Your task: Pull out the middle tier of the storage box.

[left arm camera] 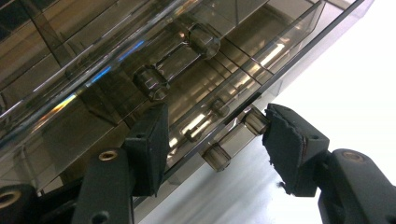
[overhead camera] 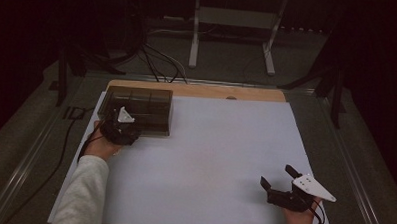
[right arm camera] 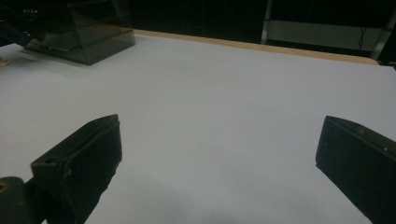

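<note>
High view shows a white table (overhead camera: 210,157) with a smoked, see-through plastic drawer box (overhead camera: 136,110) standing at its far left corner, close to the wooden strip along the far edge. The left gripper (overhead camera: 122,127) sits against the box's near side, held by a hand in a pale sleeve that comes in from the near left edge.

Left gripper view looks along that tool's two black jaws at the front of the drawer box (left arm camera: 140,60). A clear bar handle (left arm camera: 236,137) with round end knobs lies between the jaws; the right pad is at one knob, while the left pad rests against the box front, apart from the handle's other end. The jaws stand at a middling width, bracketing the handle but not clamped on it. A second, similar handle (left arm camera: 177,60) sits higher on the front.

At the near right corner of the table, the right gripper (overhead camera: 280,180) rests with its jaws spread wide and nothing between them; the right gripper view confirms this, with bare white surface between the pads (right arm camera: 88,163).
</note>
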{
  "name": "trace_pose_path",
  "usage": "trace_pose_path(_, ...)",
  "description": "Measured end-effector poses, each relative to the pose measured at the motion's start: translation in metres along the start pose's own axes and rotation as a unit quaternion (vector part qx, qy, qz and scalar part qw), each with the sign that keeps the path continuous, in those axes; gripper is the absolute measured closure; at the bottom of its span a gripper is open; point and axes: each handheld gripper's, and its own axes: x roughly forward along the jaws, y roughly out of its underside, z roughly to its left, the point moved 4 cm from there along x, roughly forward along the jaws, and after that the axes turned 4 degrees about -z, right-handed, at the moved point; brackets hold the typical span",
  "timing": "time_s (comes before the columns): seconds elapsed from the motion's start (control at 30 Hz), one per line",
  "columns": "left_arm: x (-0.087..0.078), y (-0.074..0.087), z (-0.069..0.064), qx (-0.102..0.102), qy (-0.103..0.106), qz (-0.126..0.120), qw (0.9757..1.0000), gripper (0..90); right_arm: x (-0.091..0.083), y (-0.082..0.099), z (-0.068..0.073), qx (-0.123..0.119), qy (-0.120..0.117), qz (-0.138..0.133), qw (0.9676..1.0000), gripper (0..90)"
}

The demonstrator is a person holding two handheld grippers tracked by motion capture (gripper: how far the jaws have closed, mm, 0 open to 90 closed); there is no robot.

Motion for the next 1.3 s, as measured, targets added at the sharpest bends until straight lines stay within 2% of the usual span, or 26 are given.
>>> trace_pose_path(0.37,0.001,-0.001,-0.002,0.005,-0.006,0.006,1.0000,44.1,0.001,0.000,0.001,-0.001,-0.001,0.001,1.0000,0.8)
trace_pose_path(0.73,0.000,-0.001,-0.005,0.012,0.001,0.008,0.9999,47.8,0.000,0.000,0.000,0.001,0.000,0.001,1.0000,0.8)
trace_pose_path(1.3,-0.008,0.003,-0.010,0.020,0.005,0.003,0.9998,48.8,0.000,0.000,-0.001,0.002,0.002,0.001,1.0000,0.8)
